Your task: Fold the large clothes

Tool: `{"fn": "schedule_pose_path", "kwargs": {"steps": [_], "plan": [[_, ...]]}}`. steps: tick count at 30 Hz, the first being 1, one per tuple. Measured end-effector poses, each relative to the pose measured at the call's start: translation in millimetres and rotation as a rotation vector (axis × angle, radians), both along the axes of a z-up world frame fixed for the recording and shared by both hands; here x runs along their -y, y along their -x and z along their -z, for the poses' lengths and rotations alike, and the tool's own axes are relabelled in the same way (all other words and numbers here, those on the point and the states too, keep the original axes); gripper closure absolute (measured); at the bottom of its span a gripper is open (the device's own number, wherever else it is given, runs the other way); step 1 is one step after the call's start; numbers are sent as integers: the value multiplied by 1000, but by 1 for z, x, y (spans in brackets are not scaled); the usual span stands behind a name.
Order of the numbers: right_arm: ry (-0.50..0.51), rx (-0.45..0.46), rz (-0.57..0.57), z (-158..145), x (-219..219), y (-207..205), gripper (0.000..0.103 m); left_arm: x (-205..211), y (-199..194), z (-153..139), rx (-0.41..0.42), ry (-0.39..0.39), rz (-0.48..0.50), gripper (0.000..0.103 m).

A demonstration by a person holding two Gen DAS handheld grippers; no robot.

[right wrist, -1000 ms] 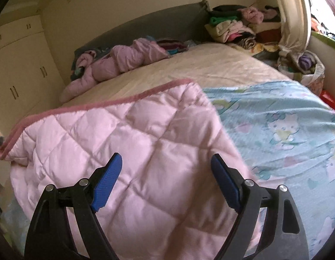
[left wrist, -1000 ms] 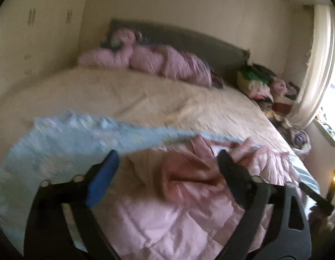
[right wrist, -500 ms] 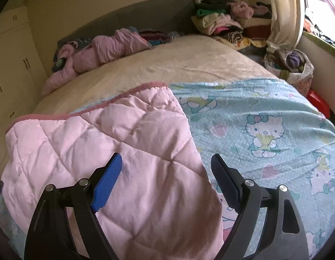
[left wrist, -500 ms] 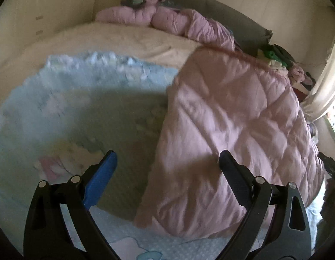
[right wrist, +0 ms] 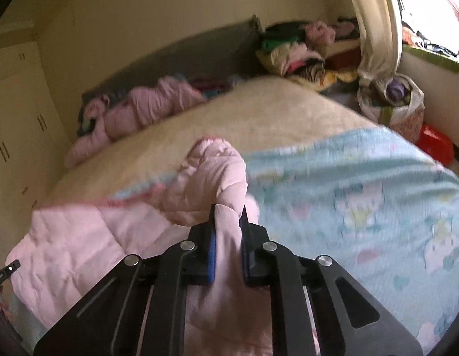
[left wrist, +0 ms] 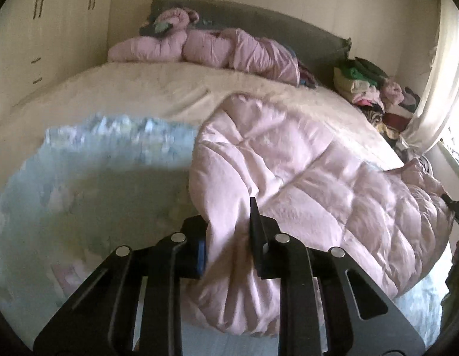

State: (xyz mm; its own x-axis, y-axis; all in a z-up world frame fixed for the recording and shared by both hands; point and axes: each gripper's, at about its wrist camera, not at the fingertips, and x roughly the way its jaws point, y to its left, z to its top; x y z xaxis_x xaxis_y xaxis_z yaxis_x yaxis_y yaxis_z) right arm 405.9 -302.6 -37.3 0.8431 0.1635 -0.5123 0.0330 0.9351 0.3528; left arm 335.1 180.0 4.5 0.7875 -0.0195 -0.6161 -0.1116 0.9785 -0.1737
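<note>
A pink quilted blanket (left wrist: 318, 178) lies bunched on a light blue cartoon-print sheet (left wrist: 96, 178) on the bed. My left gripper (left wrist: 229, 231) is shut on a fold of the pink blanket at its near left edge. In the right wrist view the same pink blanket (right wrist: 96, 237) spreads to the left over the blue sheet (right wrist: 363, 201). My right gripper (right wrist: 228, 222) is shut on a raised fold of the pink blanket at its right edge. The blanket bulges up between and behind the fingers.
A beige bedspread (left wrist: 140, 89) covers the far half of the bed. A pink padded garment (left wrist: 214, 47) lies against the dark headboard (left wrist: 259, 17). Piled clothes (left wrist: 374, 89) and a curtain (left wrist: 443, 74) stand at the right. Wardrobe doors (left wrist: 36, 44) are at the left.
Both grippers were open above the flat pink blanket. Now both have shut on folds of it, and the blanket is bunched and lifted at its edges.
</note>
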Motion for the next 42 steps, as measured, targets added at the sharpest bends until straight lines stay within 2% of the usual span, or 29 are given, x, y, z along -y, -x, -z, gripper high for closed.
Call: {"fn": "schedule_pose_path", "kwargs": {"steps": [4, 11, 15, 19, 31, 34, 35, 36, 38, 42], "plan": [[35, 10, 9, -7, -7, -33, 92, 4, -24, -4, -24, -39, -32, 88], [33, -128, 61, 45, -15, -77, 92, 2, -51, 29, -123, -88, -63, 87], [55, -179, 67, 72, -20, -84, 91, 4, -58, 44, -152, -103, -70, 85], [56, -205, 69, 87, -23, -89, 90, 3, -64, 56, -173, -92, -76, 83], [100, -250, 89, 95, -29, -92, 80, 5, -64, 63, -174, -97, -77, 82], [130, -257, 93, 89, -30, -86, 73, 3, -60, 63, -168, -84, -77, 79], [139, -256, 95, 87, -30, -83, 65, 0, -58, 64, -164, -76, -80, 79], [148, -253, 98, 83, -30, -79, 53, -1, -56, 63, -162, -69, -80, 78], [155, -242, 121, 76, -29, -67, 44, -3, -52, 61, -154, -63, -89, 73], [114, -153, 105, 53, -30, -30, 28, -4, -40, 51, -142, -75, -96, 61]]}}
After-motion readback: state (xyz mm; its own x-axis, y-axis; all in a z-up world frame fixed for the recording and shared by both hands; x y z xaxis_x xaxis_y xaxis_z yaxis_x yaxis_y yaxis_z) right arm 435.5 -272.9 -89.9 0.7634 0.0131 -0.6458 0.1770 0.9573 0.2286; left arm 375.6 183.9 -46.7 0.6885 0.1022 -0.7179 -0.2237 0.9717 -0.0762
